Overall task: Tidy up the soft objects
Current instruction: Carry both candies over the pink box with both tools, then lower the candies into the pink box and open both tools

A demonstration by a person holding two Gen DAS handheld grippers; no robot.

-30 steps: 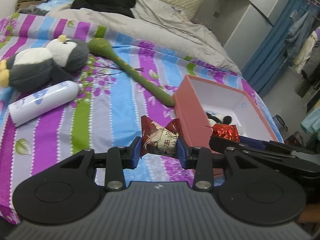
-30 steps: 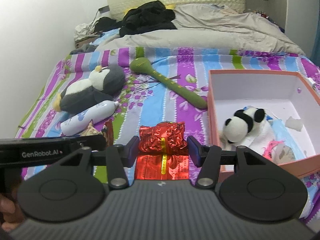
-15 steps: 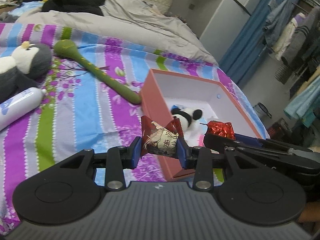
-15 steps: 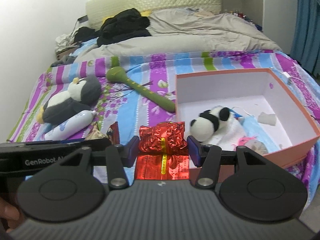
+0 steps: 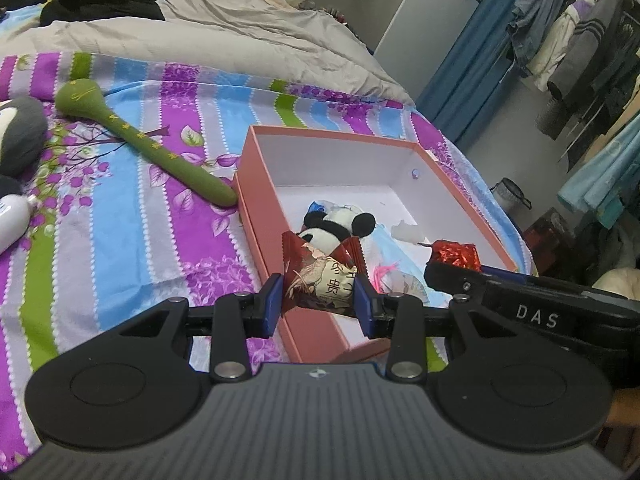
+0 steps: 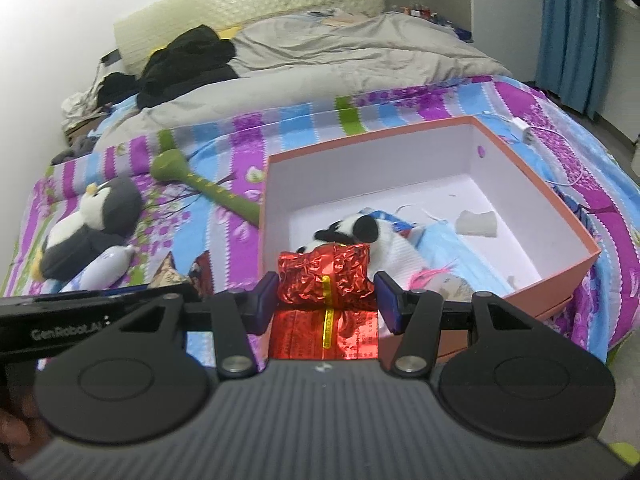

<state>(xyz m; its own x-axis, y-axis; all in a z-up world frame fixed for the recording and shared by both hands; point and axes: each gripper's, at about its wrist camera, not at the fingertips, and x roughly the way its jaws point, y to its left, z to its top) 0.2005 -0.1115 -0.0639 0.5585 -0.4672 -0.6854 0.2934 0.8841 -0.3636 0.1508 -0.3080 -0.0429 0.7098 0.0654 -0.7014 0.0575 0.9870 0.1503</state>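
My left gripper (image 5: 318,298) is shut on a brown-and-red snack packet (image 5: 320,280), held over the near left wall of the orange box (image 5: 256,204). My right gripper (image 6: 326,296) is shut on a crinkled red foil packet (image 6: 326,278), held over the box's near wall (image 6: 560,284). It also shows in the left wrist view (image 5: 456,254). A panda plush (image 5: 340,226) lies inside the box with a blue cloth (image 6: 440,240) and a white scrap (image 6: 478,224). A penguin plush (image 6: 86,232) lies on the striped bedspread to the left.
A green long-handled massager (image 5: 144,144) lies on the bedspread (image 5: 120,220) against the box's left side. A white bottle (image 6: 106,266) lies by the penguin. A grey duvet (image 6: 320,64) and black clothes (image 6: 184,64) cover the bed's far end. A white charger cable (image 6: 524,132) lies beyond the box.
Both grippers have moved right and forward with their packets, from over the bedspread to over the box's near edge. The box now fills more of both views.
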